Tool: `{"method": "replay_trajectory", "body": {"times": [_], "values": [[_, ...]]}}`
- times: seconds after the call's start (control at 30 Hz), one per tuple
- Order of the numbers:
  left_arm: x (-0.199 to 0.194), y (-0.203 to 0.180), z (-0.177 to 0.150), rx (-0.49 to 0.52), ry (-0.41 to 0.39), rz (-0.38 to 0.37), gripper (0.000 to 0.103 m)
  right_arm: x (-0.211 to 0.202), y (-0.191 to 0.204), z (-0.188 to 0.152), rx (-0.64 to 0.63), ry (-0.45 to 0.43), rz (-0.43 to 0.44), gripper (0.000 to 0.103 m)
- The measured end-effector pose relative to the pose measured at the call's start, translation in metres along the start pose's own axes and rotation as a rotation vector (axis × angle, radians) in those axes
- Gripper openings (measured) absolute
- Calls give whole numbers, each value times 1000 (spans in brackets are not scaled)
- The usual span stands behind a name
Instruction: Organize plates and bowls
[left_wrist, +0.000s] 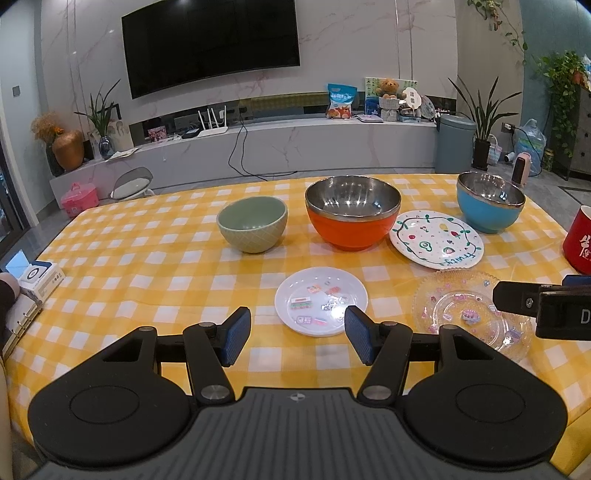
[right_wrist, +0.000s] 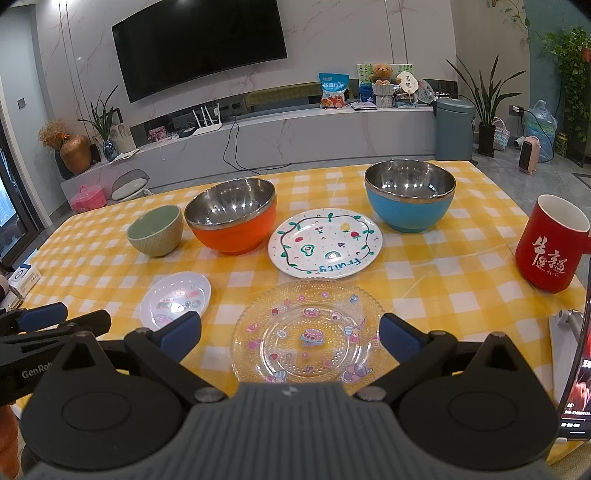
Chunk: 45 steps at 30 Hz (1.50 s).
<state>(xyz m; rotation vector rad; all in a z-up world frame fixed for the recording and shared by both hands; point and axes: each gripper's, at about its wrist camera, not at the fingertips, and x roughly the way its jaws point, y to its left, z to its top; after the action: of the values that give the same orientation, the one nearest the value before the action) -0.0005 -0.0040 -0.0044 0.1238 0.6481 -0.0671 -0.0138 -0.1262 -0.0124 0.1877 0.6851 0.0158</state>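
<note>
On the yellow checked tablecloth (left_wrist: 147, 258) stand a green ceramic bowl (left_wrist: 252, 229), an orange steel-lined bowl (left_wrist: 352, 218) and a blue steel-lined bowl (left_wrist: 489, 206). In front of them lie a white painted plate (left_wrist: 436, 243), a small white plate with stickers (left_wrist: 320, 301) and a clear glass plate (right_wrist: 308, 334). My left gripper (left_wrist: 297, 338) hovers open just short of the small white plate, holding nothing. My right gripper (right_wrist: 290, 336) is open wide above the near part of the glass plate, also holding nothing. Each gripper shows at the edge of the other's view.
A red mug (right_wrist: 550, 247) stands at the table's right edge, with a phone on a stand (right_wrist: 576, 369) nearer me. Small boxes and a binder (left_wrist: 37, 284) lie at the left edge. Beyond the table are a TV wall, a low shelf and plants.
</note>
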Motion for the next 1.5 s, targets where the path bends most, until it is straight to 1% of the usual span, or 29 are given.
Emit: {"method": "replay_trajectory", "body": {"times": [0.8, 0.87, 0.93, 1.0, 1.07, 1.2, 1.27, 1.37, 1.43, 1.5], "values": [[-2, 1, 1, -4, 3, -4, 69, 1, 0, 0, 0, 2, -1, 100], [-2, 1, 2, -18, 19, -23, 69, 1, 0, -1, 1, 2, -3, 100], [0, 2, 3, -44, 42, -61, 69, 3, -1, -1, 6, 7, -4, 100], [0, 2, 4, -60, 46, -87, 69, 5, -4, -1, 20, 15, -2, 100], [1, -1, 6, -62, 49, -97, 69, 7, -8, 0, 40, 28, 7, 100], [4, -4, 14, -77, 62, -136, 69, 11, -15, 3, 78, 67, 46, 100], [6, -7, 19, -74, 53, -154, 69, 13, -16, 6, 74, 81, 56, 100], [10, -11, 26, -93, 51, -207, 69, 16, -18, 14, 34, 94, 35, 100], [15, -15, 31, -108, 43, -227, 69, 17, -23, 19, 47, 90, 24, 100], [22, -19, 34, -116, 57, -246, 69, 22, -32, 26, 72, 94, 2, 100]]}}
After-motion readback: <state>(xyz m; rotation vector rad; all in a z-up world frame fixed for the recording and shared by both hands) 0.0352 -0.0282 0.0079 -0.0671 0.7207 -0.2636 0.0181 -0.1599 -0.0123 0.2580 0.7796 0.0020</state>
